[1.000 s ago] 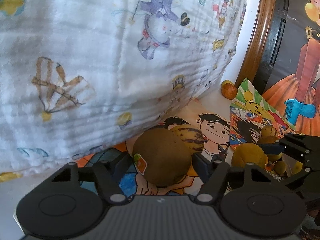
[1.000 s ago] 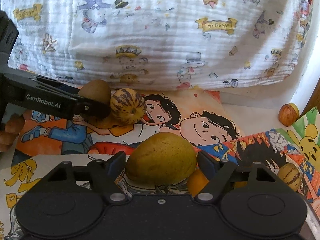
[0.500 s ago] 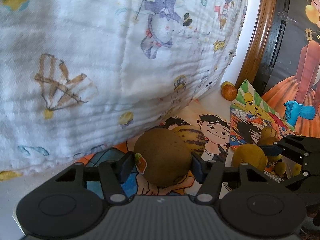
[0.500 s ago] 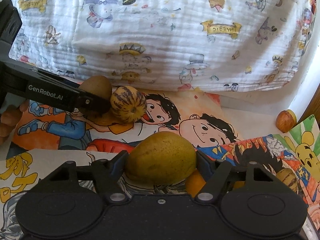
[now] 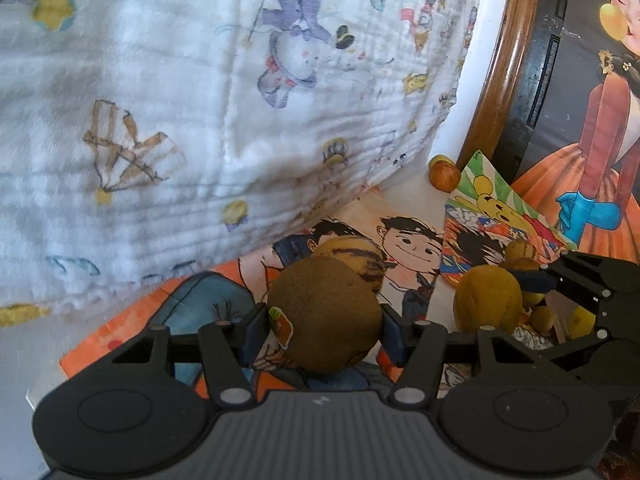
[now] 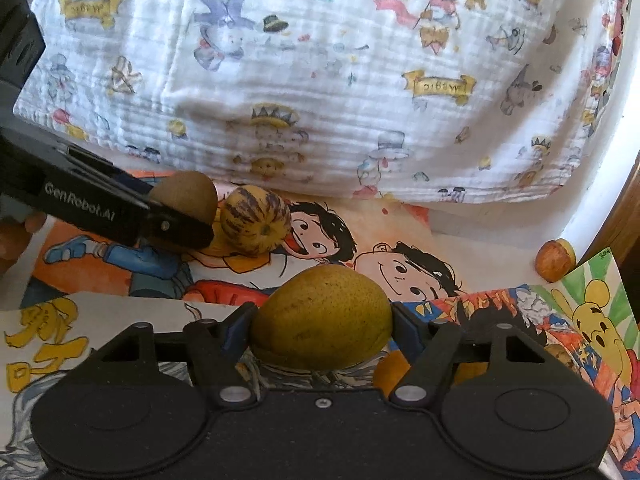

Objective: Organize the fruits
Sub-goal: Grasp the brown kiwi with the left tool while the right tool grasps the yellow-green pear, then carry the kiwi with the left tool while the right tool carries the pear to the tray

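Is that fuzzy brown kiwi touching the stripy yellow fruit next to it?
Cannot tell. In the right wrist view the kiwi and striped fruit meet edge to edge, without a plain gap or contact.

- The kiwi (image 5: 325, 316) is brown, with one small sticker (green and orange).
- The pear (image 6: 322, 334) is yellow-green with dark speckles.
- The small melon (image 6: 256, 220) is yellow with purple stripes.
- The blanket (image 6: 320, 80) is white with a cartoon print.

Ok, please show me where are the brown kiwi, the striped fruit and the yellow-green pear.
brown kiwi (image 5: 326, 316), left wrist view, middle of its fuzzy skin
striped fruit (image 6: 256, 220), right wrist view, centre of its striped side
yellow-green pear (image 6: 322, 320), right wrist view, middle of its front
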`<state>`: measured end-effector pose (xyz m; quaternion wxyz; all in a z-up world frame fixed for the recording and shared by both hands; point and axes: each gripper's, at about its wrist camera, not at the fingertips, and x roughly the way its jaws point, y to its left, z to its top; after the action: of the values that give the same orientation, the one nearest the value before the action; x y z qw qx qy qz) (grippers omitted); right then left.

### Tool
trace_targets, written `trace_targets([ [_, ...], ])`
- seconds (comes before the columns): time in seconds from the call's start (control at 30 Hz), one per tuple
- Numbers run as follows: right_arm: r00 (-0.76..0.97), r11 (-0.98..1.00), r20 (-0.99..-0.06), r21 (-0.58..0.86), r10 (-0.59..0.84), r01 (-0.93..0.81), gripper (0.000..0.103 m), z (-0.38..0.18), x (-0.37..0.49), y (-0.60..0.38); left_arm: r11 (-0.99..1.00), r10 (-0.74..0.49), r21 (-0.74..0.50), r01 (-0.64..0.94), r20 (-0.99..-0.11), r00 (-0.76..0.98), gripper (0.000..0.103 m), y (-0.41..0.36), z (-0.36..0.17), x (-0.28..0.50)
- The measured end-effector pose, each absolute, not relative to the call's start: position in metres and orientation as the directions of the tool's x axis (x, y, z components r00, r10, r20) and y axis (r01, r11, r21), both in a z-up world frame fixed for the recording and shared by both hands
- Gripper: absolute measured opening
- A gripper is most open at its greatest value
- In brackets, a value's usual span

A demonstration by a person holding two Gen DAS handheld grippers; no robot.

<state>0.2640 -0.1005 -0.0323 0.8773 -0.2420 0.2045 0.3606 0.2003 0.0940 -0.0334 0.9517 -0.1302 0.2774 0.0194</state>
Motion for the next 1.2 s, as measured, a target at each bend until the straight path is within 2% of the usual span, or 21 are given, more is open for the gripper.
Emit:
trace_targets([
  [0.67,0.748,0.724,-0.439,-0.264,0.497,-0.637,0.073,0.01,0.215,-0.175,0.966,-0.11,-0.257,-0.024,-0.494,0.862,0.063,0.049,-0.017,0.183],
  [0.97,0.811,0.807,-0.416,-0.247,0.412,-0.536,0.073,0.015,0.192,-0.245,0.963,-0.19,-0.261,0.067,-0.483,0.855,0.063,0.002,-0.008,0.183],
  [1.2,0.842,0.871,-0.434,-0.214,0.32,-0.441,0.073,0.002,0.183,-0.304,0.956,-0.258,-0.253,0.147,-0.492,0.832,0.063,-0.04,-0.007,0.187],
])
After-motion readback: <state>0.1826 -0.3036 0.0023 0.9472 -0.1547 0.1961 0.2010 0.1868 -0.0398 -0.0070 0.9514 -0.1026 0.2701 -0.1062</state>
